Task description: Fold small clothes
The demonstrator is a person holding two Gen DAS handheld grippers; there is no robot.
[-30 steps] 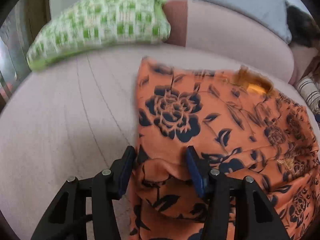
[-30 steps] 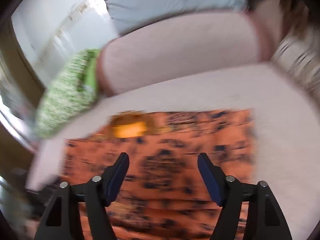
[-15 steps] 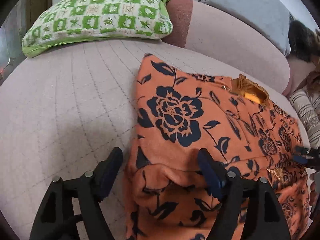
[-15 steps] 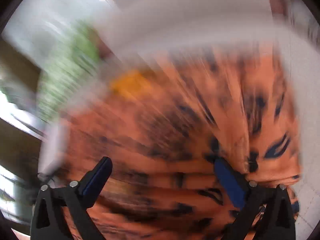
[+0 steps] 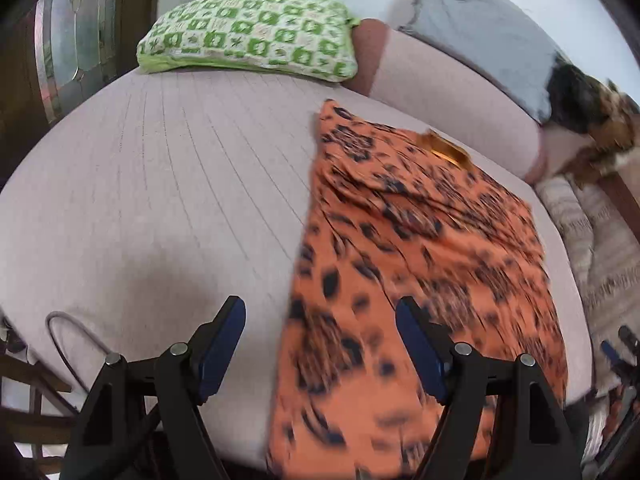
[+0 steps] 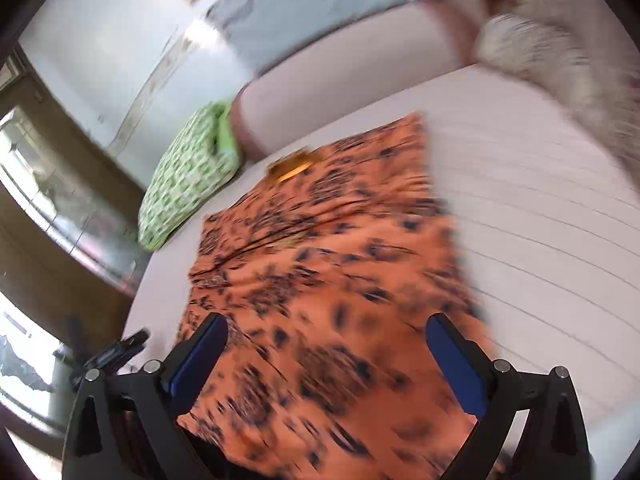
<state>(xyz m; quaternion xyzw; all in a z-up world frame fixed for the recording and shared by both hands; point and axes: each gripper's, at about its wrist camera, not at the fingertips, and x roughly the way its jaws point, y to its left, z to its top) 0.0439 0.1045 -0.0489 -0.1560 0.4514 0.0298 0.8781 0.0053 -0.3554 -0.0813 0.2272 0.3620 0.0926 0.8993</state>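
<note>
An orange garment with a dark floral print (image 5: pixel 420 248) lies spread flat on the pale pink couch seat (image 5: pixel 180 184), its yellow-lined collar (image 5: pixel 446 148) at the far end. It also shows in the right wrist view (image 6: pixel 332 280). My left gripper (image 5: pixel 320 344) is open and empty, held above the garment's near left edge. My right gripper (image 6: pixel 326 360) is open and empty, above the garment's near end. Both views are motion-blurred.
A green and white checked pillow (image 5: pixel 252 32) lies at the far left of the seat, also in the right wrist view (image 6: pixel 188 176). The couch backrest (image 5: pixel 452 96) carries a grey cushion (image 5: pixel 480 36). A striped cloth (image 5: pixel 576 224) lies at the right.
Both grippers have opened wider and pulled back from the garment. The left one let go of the bunched fabric, and the garment now lies flatter and longer.
</note>
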